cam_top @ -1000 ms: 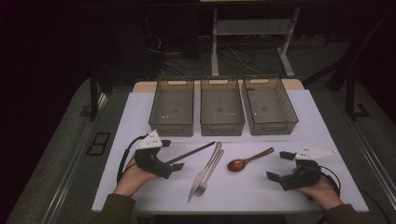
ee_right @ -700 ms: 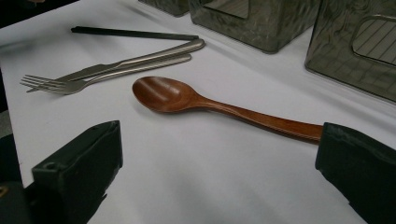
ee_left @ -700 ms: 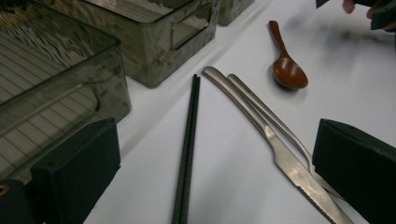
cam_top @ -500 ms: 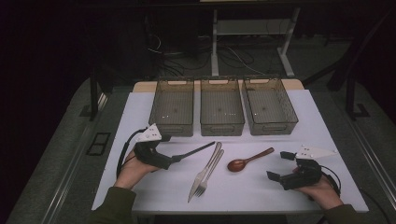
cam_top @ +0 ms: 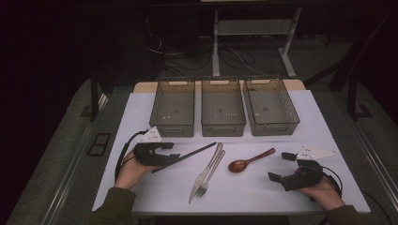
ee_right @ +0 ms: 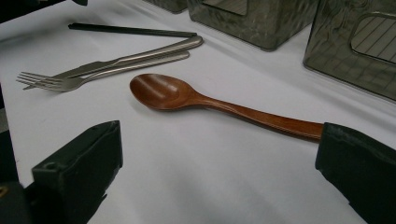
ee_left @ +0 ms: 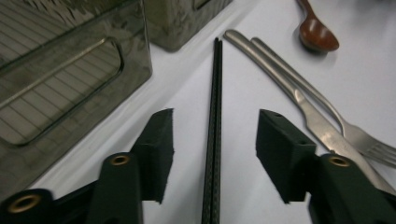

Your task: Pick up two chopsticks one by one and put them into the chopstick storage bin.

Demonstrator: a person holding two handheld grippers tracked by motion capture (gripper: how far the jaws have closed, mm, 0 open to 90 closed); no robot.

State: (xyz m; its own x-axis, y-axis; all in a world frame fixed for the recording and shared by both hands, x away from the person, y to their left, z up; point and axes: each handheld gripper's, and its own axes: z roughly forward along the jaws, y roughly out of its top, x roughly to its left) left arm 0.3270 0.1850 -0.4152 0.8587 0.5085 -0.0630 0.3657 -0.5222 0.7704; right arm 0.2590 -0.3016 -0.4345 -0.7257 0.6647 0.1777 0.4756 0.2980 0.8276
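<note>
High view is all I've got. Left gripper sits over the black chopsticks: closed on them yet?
Observer: No. In the left gripper view the left gripper is open, the chopsticks lying between its fingers with a gap on each side.
Operator: Right gripper on the spoon?
Observer: Not gripping. The right gripper is open; the wooden spoon lies flat on the table, its handle end running behind one finger.
Operator: Fork and knife apart?
Observer: Side by side; the fork tines lie at the knife blade, too close to tell if they touch.
</note>
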